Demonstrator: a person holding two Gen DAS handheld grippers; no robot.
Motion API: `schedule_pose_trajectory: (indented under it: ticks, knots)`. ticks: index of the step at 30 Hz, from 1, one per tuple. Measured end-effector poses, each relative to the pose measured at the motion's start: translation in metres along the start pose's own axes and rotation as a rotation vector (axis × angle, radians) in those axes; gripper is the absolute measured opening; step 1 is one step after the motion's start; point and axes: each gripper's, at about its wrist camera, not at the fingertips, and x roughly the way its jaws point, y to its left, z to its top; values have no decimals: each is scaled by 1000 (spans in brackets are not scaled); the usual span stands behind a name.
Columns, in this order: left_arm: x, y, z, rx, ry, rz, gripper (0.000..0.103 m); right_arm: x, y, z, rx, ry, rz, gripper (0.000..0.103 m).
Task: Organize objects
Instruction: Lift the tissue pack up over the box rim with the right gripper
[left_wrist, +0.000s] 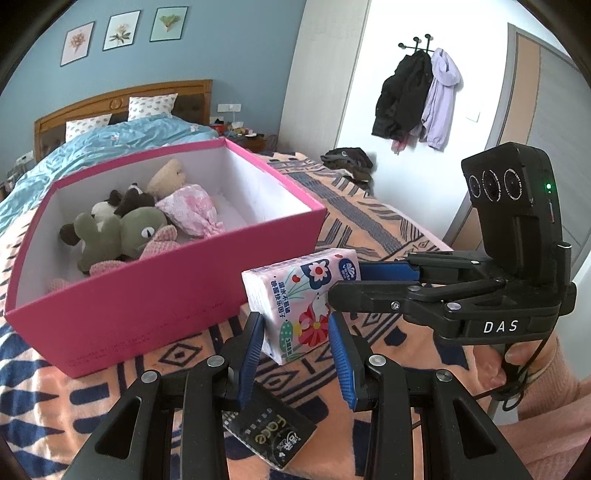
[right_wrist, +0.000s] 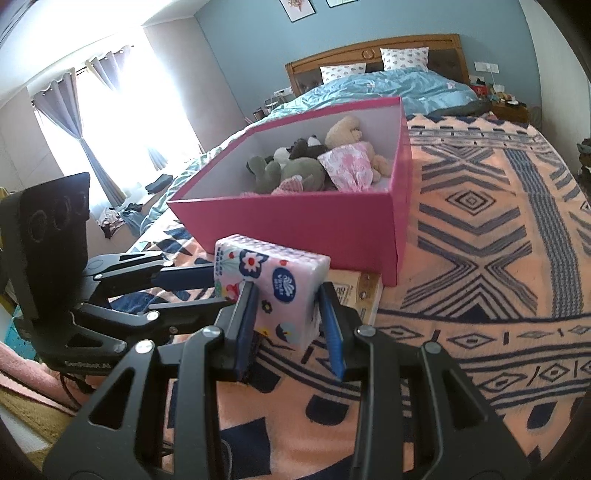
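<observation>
A pink floral tissue pack (left_wrist: 301, 302) stands on the patterned blanket in front of a pink box (left_wrist: 147, 295). It also shows in the right wrist view (right_wrist: 273, 291). My left gripper (left_wrist: 295, 347) straddles its near end, fingers close to its sides. My right gripper (right_wrist: 288, 321) grips the pack from the other side; it shows in the left wrist view (left_wrist: 343, 280) at the pack's right end. The pink box (right_wrist: 295, 225) holds several plush toys (left_wrist: 122, 229) and a pink cloth pouch (left_wrist: 188, 210).
A black tissue pack (left_wrist: 269, 439) lies under my left gripper. A tan flat box (right_wrist: 362, 295) lies beside the pink box's corner. The patterned blanket (right_wrist: 480, 258) covers the bed. Coats (left_wrist: 417, 96) hang on the far wall.
</observation>
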Motion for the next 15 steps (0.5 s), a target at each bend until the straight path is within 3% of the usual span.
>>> schedule_pose_trajectory:
  ticks: [15]
  knots:
    - [-10, 16, 38, 8, -47, -24, 36, -5, 5, 41, -55, -36, -13, 38]
